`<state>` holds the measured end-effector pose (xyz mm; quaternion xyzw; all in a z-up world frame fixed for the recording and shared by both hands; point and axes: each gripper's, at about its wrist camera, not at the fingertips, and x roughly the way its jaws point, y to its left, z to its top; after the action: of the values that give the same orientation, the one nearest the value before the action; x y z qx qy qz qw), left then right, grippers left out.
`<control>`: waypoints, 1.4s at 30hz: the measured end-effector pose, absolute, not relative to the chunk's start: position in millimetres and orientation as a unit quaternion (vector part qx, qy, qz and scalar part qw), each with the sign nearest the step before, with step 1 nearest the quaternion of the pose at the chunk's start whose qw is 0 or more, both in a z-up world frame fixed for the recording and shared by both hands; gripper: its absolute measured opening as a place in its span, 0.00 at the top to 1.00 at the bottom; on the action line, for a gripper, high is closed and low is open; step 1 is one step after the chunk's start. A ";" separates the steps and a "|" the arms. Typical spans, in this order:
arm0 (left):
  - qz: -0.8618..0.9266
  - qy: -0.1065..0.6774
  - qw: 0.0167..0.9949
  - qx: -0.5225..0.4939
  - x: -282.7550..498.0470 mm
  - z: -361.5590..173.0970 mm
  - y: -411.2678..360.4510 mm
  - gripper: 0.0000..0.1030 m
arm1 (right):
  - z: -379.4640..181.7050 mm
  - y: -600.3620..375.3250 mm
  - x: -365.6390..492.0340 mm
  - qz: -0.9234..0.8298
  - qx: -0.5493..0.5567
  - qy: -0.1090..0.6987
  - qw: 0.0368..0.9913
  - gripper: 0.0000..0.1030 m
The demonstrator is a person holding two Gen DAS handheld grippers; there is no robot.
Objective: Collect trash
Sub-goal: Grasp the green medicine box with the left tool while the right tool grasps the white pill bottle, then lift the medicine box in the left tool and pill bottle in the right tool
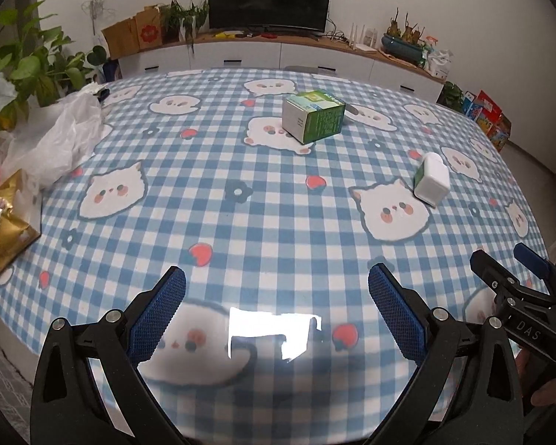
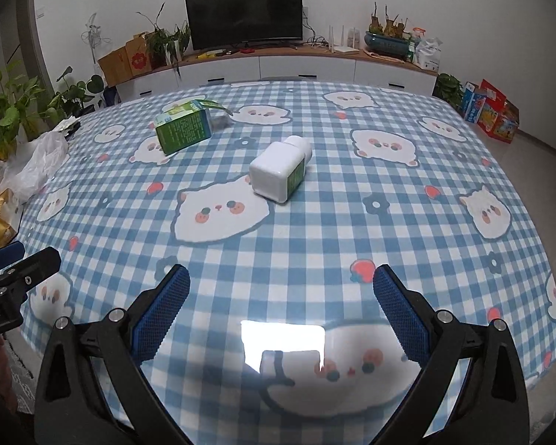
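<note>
Glossy blue-checked cloth with cartoon cats covers the worktop (image 1: 218, 155); a dark television (image 1: 270, 2) stands at 12 o'clock. Left view: left gripper (image 1: 277, 296) spread wide, empty; green cardboard box (image 1: 312, 115) at 12, crumpled plastic bag (image 1: 55, 141) at 10. Right view: right gripper (image 2: 281, 291) wide apart, empty; white plastic bottle (image 2: 280, 170) lying at 12.

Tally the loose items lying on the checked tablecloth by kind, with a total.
Green carton: 1
White bottle: 1
Crumpled plastic bag: 1
Gold packet: 1
Total: 4. The pile at the left table edge is partly cut off, so more may lie there.
</note>
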<state>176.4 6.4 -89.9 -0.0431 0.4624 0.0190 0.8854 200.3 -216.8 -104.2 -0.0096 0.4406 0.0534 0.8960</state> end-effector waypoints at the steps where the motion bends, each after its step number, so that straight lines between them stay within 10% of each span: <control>1: 0.019 0.463 0.885 -0.043 188.3 -92.0 5.7 0.06 | -106.4 -216.0 209.5 0.053 -0.008 0.442 0.896 0.08; 15: -0.017 0.465 0.885 -0.017 355.5 -96.4 -10.2 0.06 | -131.0 -214.3 306.7 0.044 0.005 0.465 0.884 0.08; 28: -0.041 0.487 0.871 0.052 412.2 -129.1 -36.6 0.07 | -150.8 -209.5 319.6 0.069 0.002 0.487 0.871 0.52; 42: -0.017 0.484 0.874 0.033 413.4 -133.5 -31.5 0.42 | -147.1 -213.0 315.2 0.080 0.007 0.486 0.870 0.57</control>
<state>413.4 -31.5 -133.5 0.0331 0.4837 -0.0174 0.8744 315.2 -213.0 -147.1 0.0074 0.4858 0.0797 0.8704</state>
